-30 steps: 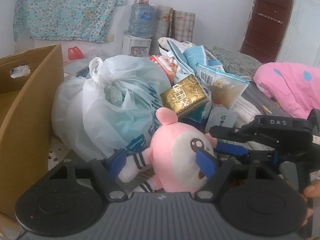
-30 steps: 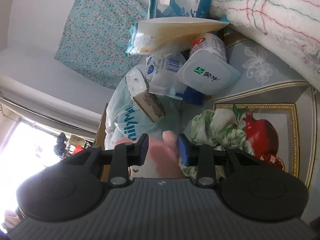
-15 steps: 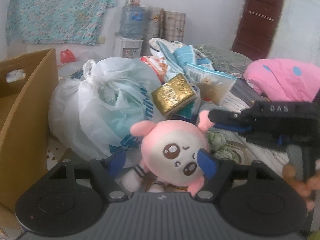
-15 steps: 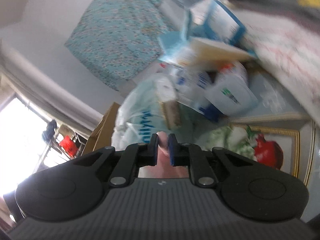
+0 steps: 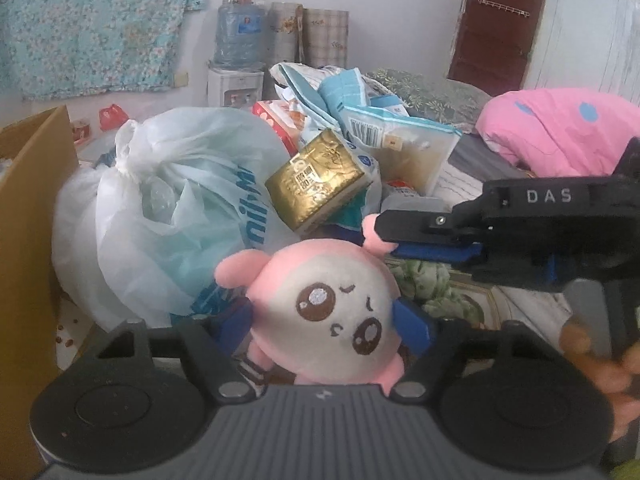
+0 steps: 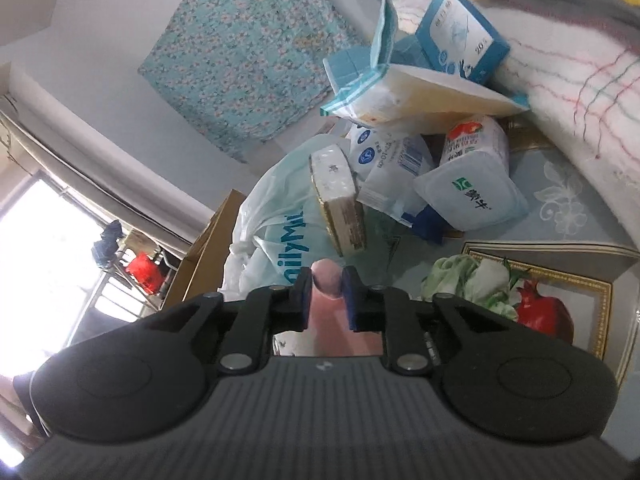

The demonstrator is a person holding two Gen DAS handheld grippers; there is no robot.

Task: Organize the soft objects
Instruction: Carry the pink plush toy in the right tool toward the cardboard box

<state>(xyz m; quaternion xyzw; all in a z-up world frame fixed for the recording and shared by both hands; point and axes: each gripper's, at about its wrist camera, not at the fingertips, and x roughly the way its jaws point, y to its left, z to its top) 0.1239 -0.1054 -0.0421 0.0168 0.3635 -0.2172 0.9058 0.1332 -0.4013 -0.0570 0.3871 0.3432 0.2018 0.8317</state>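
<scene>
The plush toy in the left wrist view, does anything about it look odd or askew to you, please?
Yes: the pink plush toy sits tilted sideways between the left gripper pads, while the right gripper pinches one pink ear, stretching it outward.

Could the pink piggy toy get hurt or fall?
Maybe. The right gripper pinches only the plush toy's small ear, so pulling could strain the seam or let it slip. The left gripper squeezes its round head; soft stuffing might pop out sideways. The gold pack leans just behind and could get knocked.

Pink-and-white plush toy [image 5: 332, 312], blue-padded claws
</scene>
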